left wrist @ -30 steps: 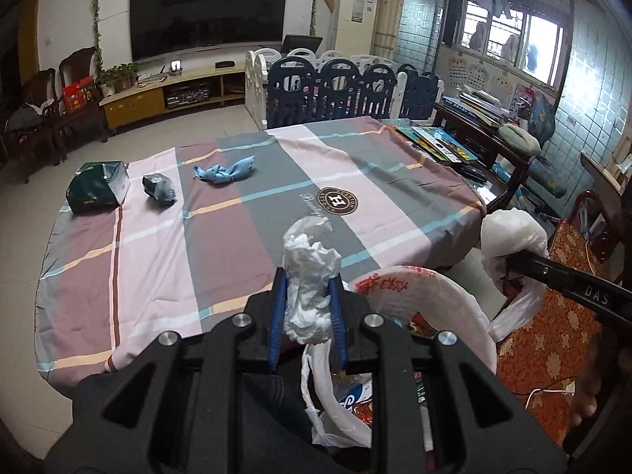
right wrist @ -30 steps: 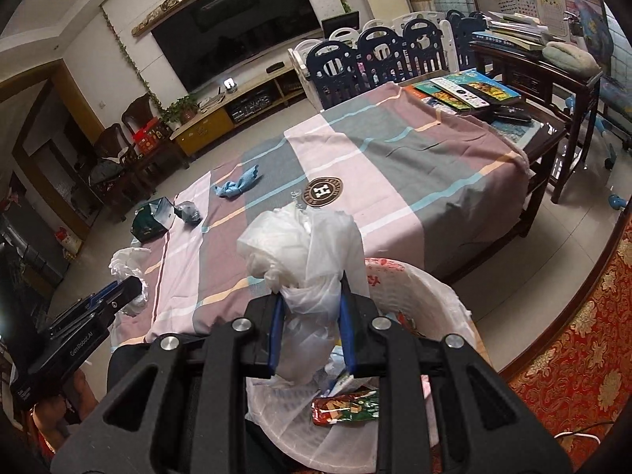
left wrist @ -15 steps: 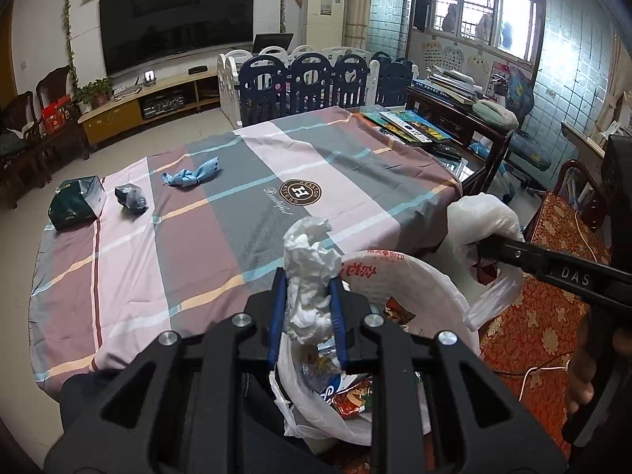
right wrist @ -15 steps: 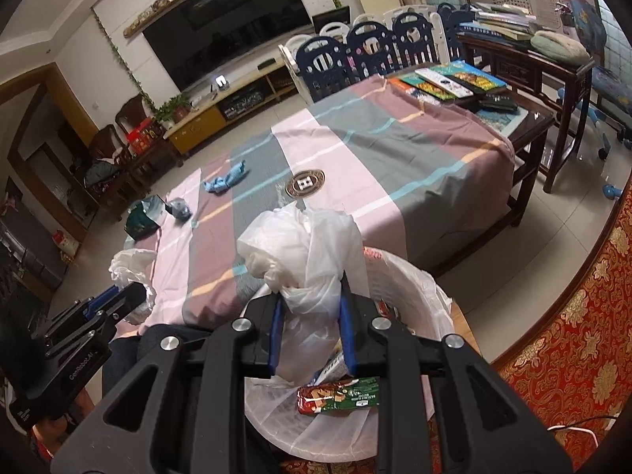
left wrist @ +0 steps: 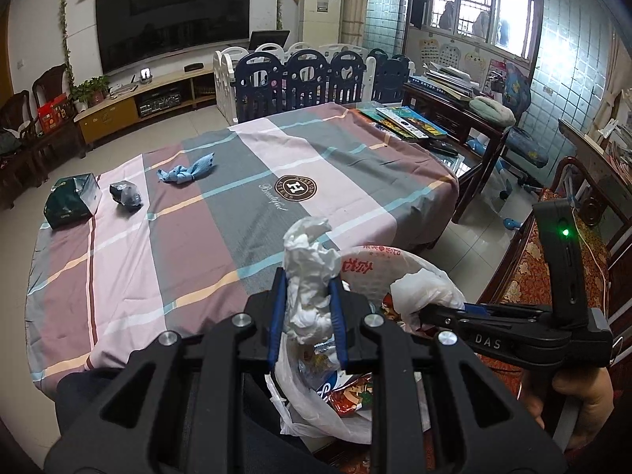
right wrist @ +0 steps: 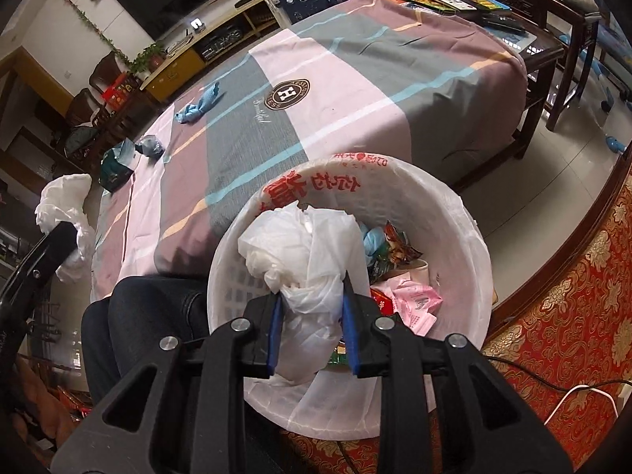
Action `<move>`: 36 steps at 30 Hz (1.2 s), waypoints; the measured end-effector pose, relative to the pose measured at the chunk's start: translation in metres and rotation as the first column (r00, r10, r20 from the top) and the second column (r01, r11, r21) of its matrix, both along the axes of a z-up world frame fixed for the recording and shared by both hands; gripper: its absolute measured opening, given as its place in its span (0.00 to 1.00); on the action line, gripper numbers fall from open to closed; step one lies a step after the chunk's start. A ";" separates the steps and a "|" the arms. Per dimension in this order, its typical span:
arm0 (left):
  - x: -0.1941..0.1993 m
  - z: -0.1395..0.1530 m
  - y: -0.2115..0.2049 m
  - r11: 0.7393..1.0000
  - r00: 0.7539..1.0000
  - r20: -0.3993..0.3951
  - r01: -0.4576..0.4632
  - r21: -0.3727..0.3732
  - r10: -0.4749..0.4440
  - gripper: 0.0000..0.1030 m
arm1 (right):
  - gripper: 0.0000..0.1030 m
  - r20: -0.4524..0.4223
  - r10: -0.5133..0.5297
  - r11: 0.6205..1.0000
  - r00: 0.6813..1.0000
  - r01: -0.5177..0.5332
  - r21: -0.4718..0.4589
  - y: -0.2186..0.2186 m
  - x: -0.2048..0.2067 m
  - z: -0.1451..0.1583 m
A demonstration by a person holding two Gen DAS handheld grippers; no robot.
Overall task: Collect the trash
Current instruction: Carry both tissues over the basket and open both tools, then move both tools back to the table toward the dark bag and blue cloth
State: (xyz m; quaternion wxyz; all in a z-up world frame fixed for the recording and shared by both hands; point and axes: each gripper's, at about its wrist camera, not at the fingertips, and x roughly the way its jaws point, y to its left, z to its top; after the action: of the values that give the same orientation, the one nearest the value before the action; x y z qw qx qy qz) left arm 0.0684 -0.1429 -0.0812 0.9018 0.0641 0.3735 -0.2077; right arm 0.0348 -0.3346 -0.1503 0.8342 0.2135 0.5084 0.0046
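My left gripper (left wrist: 306,282) is shut on a crumpled white tissue wad (left wrist: 308,264), held at the near edge of the white lined trash basket (left wrist: 379,260). My right gripper (right wrist: 312,276) is shut on a crumpled white plastic bag (right wrist: 304,245), held over the open basket (right wrist: 454,213), which holds several wrappers. The right gripper with its bag also shows in the left wrist view (left wrist: 424,290), over the basket. The left gripper's tissue shows at the left of the right wrist view (right wrist: 65,213).
A striped cloth covers the table (left wrist: 237,197). On it lie a blue rag (left wrist: 185,170), a dark crumpled wrapper (left wrist: 126,194) and a green box (left wrist: 71,199). Books (left wrist: 407,120) lie at the far right corner. A red patterned carpet (right wrist: 553,335) lies right of the basket.
The right gripper has tipped down and moved over the basket with the plastic bag. The left gripper has come closer to the basket with its tissue. Both stay shut.
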 end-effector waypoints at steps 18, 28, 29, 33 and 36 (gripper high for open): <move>0.003 -0.020 -0.014 0.999 0.996 -0.071 0.047 -0.021 -0.048 0.74 | 0.69 0.142 -0.210 0.978 0.967 0.210 0.012 -0.046 -0.018 0.036; 0.024 -0.033 0.005 0.998 0.993 -0.112 -0.031 -0.046 0.026 0.87 | 0.69 0.099 -0.189 0.982 0.977 0.188 0.013 -0.034 -0.005 0.022; 0.029 -0.035 0.009 0.998 0.993 -0.114 -0.043 -0.043 0.038 0.87 | 0.69 0.095 -0.187 0.982 0.978 0.187 0.013 -0.033 -0.004 0.020; 0.052 -0.046 0.026 0.995 0.989 -0.119 -0.093 -0.027 0.089 0.87 | 0.69 0.080 -0.184 0.983 0.980 0.183 0.016 -0.031 0.006 0.010; 0.084 -0.057 0.048 0.989 0.981 -0.124 -0.149 0.001 0.148 0.87 | 0.69 0.069 -0.163 0.987 0.984 0.162 0.019 -0.025 0.018 0.000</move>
State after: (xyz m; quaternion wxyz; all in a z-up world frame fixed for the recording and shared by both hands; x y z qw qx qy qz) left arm 0.1527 -0.0949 -0.1379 0.8902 0.0195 0.4313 -0.1450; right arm 0.0531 -0.3596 -0.1501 0.8479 0.2595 0.4594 -0.0524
